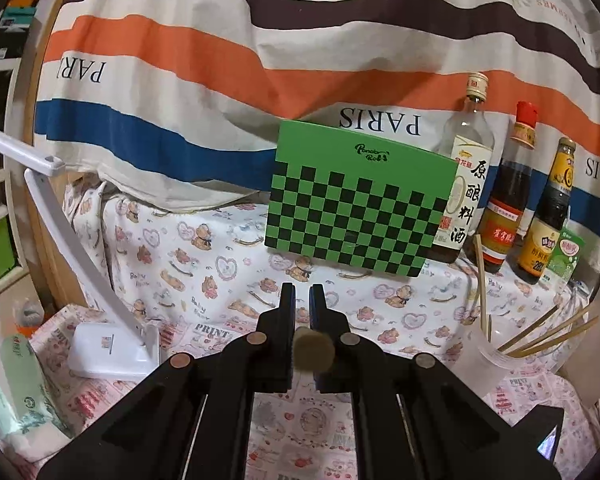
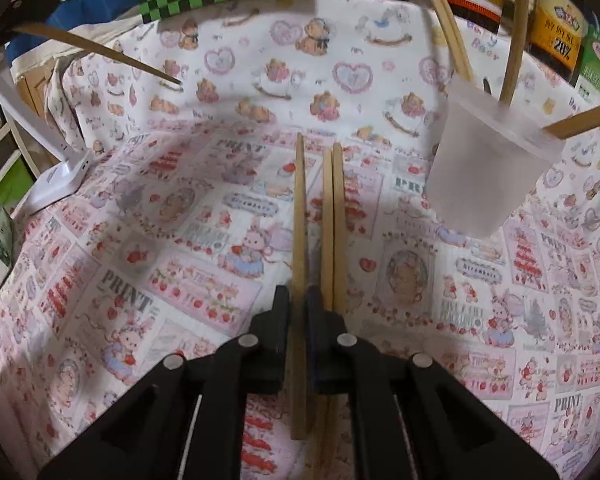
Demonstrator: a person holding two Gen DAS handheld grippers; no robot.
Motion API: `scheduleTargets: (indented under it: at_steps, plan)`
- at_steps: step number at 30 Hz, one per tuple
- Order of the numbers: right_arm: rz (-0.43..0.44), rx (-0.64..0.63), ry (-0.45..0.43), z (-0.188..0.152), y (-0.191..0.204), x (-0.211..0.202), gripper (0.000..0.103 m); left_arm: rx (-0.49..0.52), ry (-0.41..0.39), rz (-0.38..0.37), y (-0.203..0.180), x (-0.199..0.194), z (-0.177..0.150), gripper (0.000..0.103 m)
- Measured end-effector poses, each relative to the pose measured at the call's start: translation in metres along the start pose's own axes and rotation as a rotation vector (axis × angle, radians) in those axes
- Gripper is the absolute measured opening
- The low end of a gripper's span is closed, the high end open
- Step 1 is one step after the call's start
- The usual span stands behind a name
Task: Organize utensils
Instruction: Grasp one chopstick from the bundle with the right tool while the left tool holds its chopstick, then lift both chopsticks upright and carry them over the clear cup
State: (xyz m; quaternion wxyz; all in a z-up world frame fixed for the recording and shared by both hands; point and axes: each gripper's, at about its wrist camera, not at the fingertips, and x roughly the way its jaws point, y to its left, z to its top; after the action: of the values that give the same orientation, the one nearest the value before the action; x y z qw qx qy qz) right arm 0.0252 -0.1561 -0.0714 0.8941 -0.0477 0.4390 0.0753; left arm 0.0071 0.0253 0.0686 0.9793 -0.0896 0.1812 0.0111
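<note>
Over the patterned tablecloth the right gripper tilts steeply down, its jaws clamped on one chopstick that runs toward twelve o'clock. Two more chopsticks lie touching each other just beside it at three o'clock. At two o'clock a frosted cup holds several sticks. The left gripper points nearly level, jaws closed on a chopstick whose blunt end shows between them; its long shaft appears at ten o'clock in the right view. Beyond stand a green checkered box, sauce bottles, a white lamp and striped cloth.
</note>
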Motion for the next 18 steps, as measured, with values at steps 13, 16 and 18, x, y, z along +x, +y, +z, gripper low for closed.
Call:
scheduleTargets:
  at_steps: [13,16,18]
  plan:
    - [0.066,0.072,-0.143,0.003,-0.019,-0.032,0.007,0.013,-0.010,0.004,-0.001,-0.001,-0.001,0.006]
    - [0.084,0.082,-0.250,0.006,-0.025,-0.057,0.007,-0.006,0.012,-0.026,0.001,0.003,-0.001,0.006]
    - [0.095,0.076,-0.344,0.007,-0.029,-0.078,0.007,-0.011,0.022,-0.031,0.002,0.005,-0.001,0.006]
